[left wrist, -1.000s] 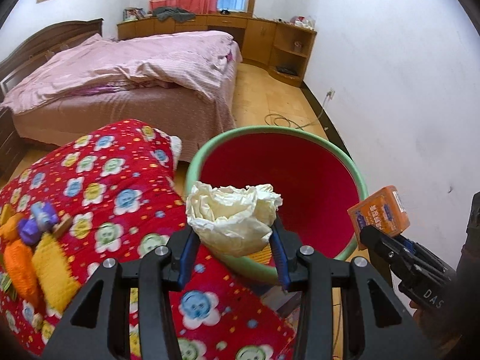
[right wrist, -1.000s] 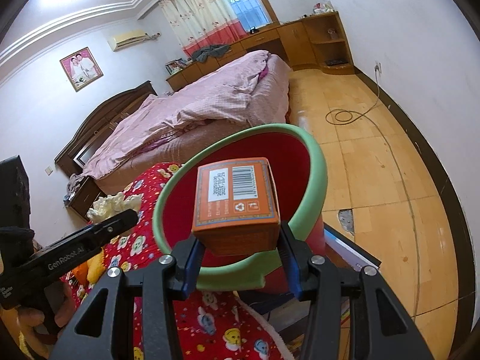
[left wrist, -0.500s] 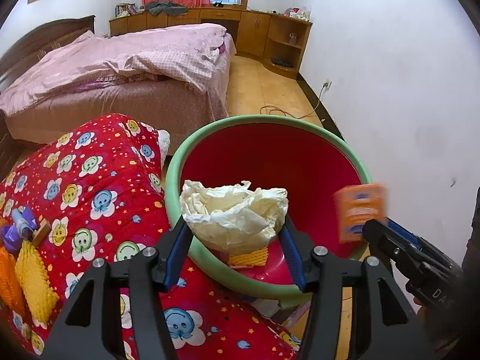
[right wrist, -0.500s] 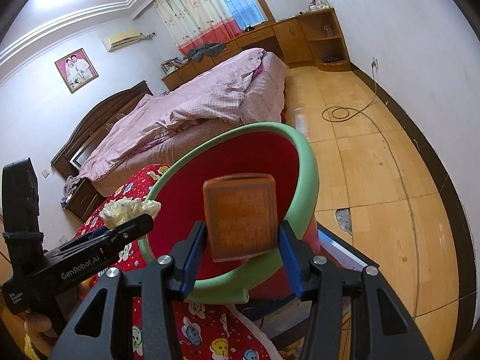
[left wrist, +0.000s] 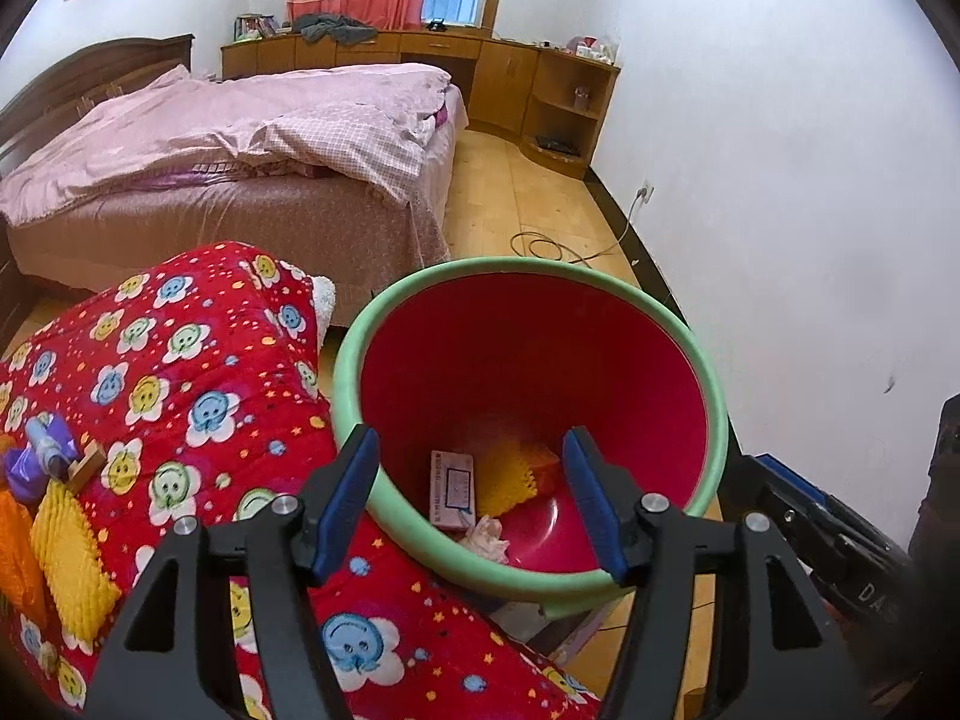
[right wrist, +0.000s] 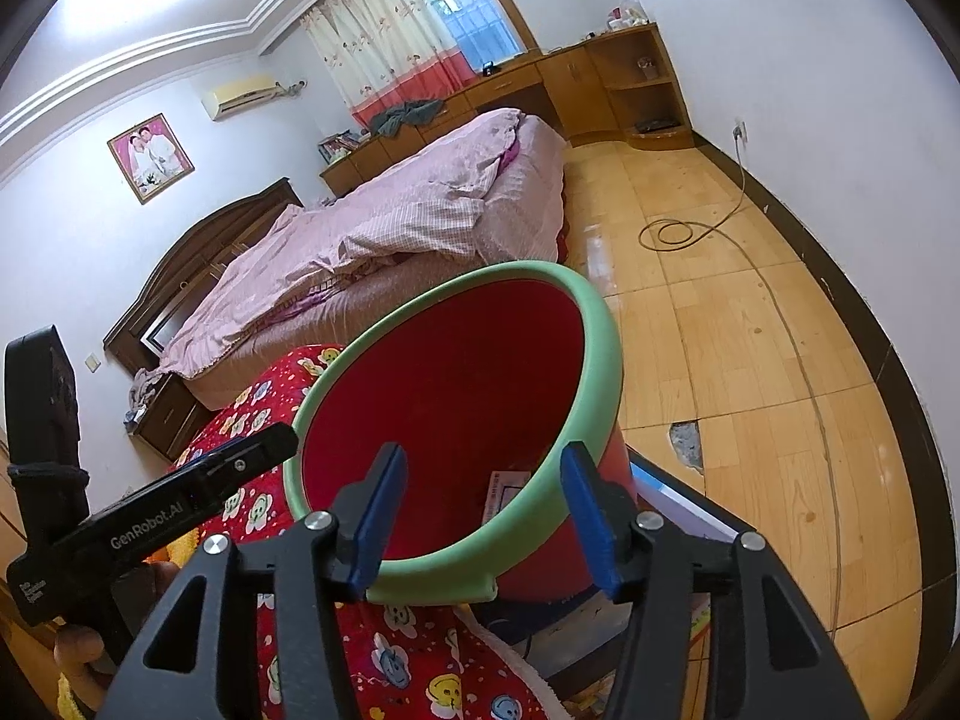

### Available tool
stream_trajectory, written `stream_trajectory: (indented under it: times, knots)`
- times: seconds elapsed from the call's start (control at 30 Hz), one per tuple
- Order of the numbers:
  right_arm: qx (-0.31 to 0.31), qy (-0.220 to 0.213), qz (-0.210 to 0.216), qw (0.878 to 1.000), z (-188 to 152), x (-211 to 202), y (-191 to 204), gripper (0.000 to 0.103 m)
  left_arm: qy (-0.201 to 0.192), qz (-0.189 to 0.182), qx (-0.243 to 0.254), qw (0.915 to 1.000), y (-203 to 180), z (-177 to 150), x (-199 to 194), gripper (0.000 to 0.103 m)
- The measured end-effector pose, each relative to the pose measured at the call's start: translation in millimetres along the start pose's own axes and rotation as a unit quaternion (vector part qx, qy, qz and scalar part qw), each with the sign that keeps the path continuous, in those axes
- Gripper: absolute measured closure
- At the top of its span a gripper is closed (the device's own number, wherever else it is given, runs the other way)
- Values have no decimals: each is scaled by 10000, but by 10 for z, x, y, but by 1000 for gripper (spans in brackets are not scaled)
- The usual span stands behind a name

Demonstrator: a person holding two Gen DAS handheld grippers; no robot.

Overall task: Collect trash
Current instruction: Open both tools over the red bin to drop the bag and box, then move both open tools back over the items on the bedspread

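Comparing the present views with those of a second ago shows one change at each gripper, read from left to right. On the left, the red patterned quilt (left wrist: 198, 396) carries a yellow ridged item (left wrist: 69, 546), an orange item (left wrist: 18, 546) and a small purple object (left wrist: 36, 456); these look like remaining trash, though that is a judgement. The left gripper (left wrist: 474, 498) has just been opening: its jaws stand wide with nothing between them, and the crumpled paper wad (left wrist: 487, 535) it held now lies in the red bucket (left wrist: 711, 396). The right gripper (right wrist: 483, 513) has likewise been opening and is empty; the orange carton (left wrist: 453, 489) it carried now lies flat on the bucket floor. Bucket contents: carton at left, a yellow netted piece (left wrist: 510, 480) beside it, the wad in front, near the rim. Both releases appear complete, so both grippers are free for the quilt items.
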State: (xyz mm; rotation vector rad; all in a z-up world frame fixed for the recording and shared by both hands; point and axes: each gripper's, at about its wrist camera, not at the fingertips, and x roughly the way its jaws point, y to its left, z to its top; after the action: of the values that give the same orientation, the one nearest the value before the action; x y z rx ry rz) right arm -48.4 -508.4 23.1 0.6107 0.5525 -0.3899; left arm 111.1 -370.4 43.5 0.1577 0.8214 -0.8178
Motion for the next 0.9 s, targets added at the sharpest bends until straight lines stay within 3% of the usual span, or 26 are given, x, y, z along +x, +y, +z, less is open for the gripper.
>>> stream_trajectory:
  times: [0.3,0.43,0.9]
  knots:
    - [0,1,53,10000,-55,-87,65,39,-109,42,-326,9994,198,-117,-297,39]
    - [-52,17,102,9999,-87,-132,140,37,-117,369,-351,9986,292,-178,-414,39]
    - [-457,180,362,9981,-235,-166,592,25,-229,846,-1102,9900,905,-420,-899,39]
